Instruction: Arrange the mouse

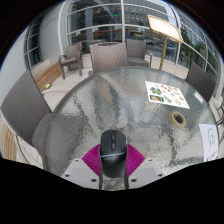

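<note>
A black computer mouse (pixel 112 153) sits between my gripper's (pixel 112 160) two fingers, its nose pointing away over a round glass table (pixel 120 100). The magenta pads (pixel 93 158) press against both sides of the mouse. The mouse appears held just above the glass surface, near the table's near edge. Its rear end is hidden between the fingers.
A printed sheet with dark green pictures (pixel 165 95) lies on the table at the far right. A small round brownish object (pixel 180 118) sits nearer on the right. Chairs (pixel 70 60) and another table stand beyond, before large windows.
</note>
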A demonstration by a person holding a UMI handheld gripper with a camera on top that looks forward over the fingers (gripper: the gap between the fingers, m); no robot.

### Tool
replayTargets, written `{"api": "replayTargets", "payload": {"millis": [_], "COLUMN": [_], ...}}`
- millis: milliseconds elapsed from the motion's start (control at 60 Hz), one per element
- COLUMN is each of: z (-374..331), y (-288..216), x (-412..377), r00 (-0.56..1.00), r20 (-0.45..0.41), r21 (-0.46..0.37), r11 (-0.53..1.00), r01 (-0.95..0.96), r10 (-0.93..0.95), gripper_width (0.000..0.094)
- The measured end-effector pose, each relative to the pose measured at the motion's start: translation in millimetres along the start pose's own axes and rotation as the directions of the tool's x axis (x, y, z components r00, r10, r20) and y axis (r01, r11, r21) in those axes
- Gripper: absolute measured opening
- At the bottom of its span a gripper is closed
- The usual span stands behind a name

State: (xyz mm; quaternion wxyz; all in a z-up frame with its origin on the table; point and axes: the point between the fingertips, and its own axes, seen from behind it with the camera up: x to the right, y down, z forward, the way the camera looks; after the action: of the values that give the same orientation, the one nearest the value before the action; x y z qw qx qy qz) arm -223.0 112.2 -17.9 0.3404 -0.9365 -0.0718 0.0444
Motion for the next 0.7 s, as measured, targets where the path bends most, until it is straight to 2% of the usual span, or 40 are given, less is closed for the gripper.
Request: {"api": "replayTargets", "payload": {"millis": [67, 100, 200, 300, 383, 467, 583, 700], "z": [-4, -10, -62, -131, -184, -220, -233, -203], "y": [1, -7, -68, -141, -180, -201, -203, -165], "x": [0, 1, 32, 102, 166, 245, 346, 428], "r00": [0.999, 0.999, 0.999, 0.999, 0.997, 0.992, 0.986, 0.982], "r20": [0.030, 0.040, 0.043, -0.021, -0.057, -0.120, -0.169, -0.189], "r21": [-0.038, -0.030, 0.069, 0.210, 0.311, 0.359, 0.373, 0.288], "r11": [0.999, 0.999, 0.997, 0.976, 0.949, 0.930, 0.924, 0.957], "r01": [0.016, 0.021, 0.027, 0.051, 0.059, 0.079, 0.078, 0.046], "r10": [-0.015, -0.019, -0.030, -0.047, -0.043, -0.038, -0.015, 0.009], "gripper_width": [0.0287, 0.0289, 0.0290, 0.0289, 0.0290, 0.0289, 0.0289, 0.0288]}}
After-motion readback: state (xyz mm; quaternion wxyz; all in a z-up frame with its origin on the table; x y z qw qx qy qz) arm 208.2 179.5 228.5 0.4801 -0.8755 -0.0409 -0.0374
